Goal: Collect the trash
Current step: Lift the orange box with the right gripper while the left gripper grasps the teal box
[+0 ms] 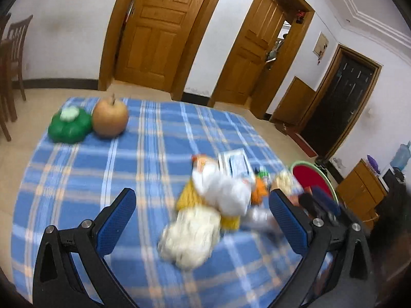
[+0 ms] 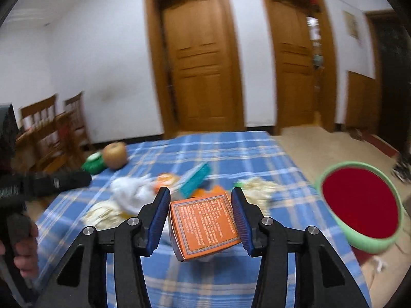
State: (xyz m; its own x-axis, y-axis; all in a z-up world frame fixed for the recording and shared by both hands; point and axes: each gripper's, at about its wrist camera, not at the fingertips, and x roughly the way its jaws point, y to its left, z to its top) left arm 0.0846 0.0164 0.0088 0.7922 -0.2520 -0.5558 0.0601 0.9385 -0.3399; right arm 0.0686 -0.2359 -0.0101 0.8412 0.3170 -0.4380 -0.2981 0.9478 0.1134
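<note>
My right gripper [image 2: 200, 193] is shut on an orange printed box [image 2: 205, 227], held tilted above the blue checked tablecloth [image 2: 231, 154]. Behind it lies a heap of trash: white tissue [image 2: 131, 190], cream crumpled paper [image 2: 257, 187] and a teal box [image 2: 196, 179]. In the left wrist view my left gripper [image 1: 203, 192] stands open, wide around the heap, with white tissue [image 1: 226, 192], cream paper [image 1: 190, 236] and a yellow wrapper [image 1: 186, 196] between its fingers, untouched. A green-rimmed red bin [image 2: 359, 205] sits off the table's right edge.
An apple [image 1: 110, 119] and a green lidded object [image 1: 69, 125] sit at the far left corner of the table. A white and blue box [image 1: 235, 163] lies behind the heap. Wooden chairs [image 2: 48, 133] stand left, and doors [image 2: 203, 61] lie beyond. A hand [image 2: 25, 243] holds the left gripper.
</note>
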